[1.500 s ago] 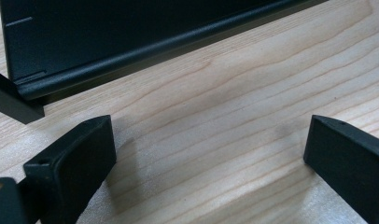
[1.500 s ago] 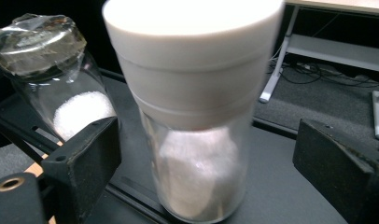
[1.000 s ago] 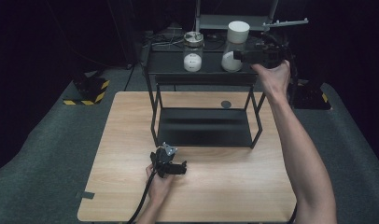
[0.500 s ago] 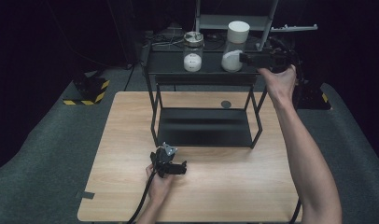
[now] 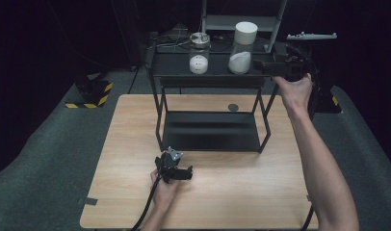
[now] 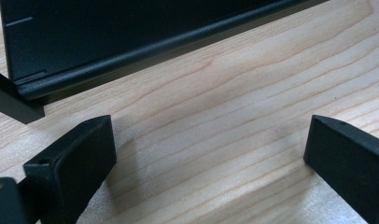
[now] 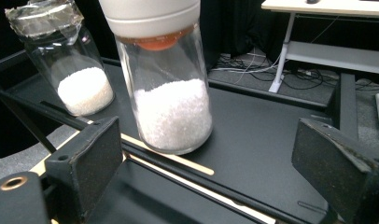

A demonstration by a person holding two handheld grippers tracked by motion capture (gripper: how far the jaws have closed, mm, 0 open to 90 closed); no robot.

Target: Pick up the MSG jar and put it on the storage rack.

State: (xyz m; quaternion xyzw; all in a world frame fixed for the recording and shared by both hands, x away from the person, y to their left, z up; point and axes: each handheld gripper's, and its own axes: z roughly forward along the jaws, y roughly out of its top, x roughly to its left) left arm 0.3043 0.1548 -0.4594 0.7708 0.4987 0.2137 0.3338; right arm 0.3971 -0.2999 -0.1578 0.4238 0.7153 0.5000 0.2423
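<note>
On the top shelf of a black rack (image 5: 174, 67) stand two glass jars holding white grains. The tall jar (image 5: 242, 48) (image 7: 171, 109) has a white lid. The shorter jar (image 5: 199, 54) (image 7: 80, 77) has clear film over its mouth. My right gripper (image 5: 257, 66) (image 7: 211, 168) hovers level just right of the tall jar, open, with the jar ahead of its jaws and not between them. My left gripper (image 5: 173, 162) (image 6: 208, 158) rests low on the wooden table (image 5: 136, 144) in front of the rack, open and holding nothing.
The rack's lower shelf (image 5: 210, 131) (image 6: 131, 32) is bare and lies just beyond the left gripper. A small dark disc (image 5: 233, 107) lies on the table behind the rack. A yellow-black striped block (image 5: 90, 96) sits on the floor at left. A white frame (image 5: 241, 21) stands behind.
My right hand and gripper have shifted a little to the right and down, off the tall jar's side. The left gripper has stayed put.
</note>
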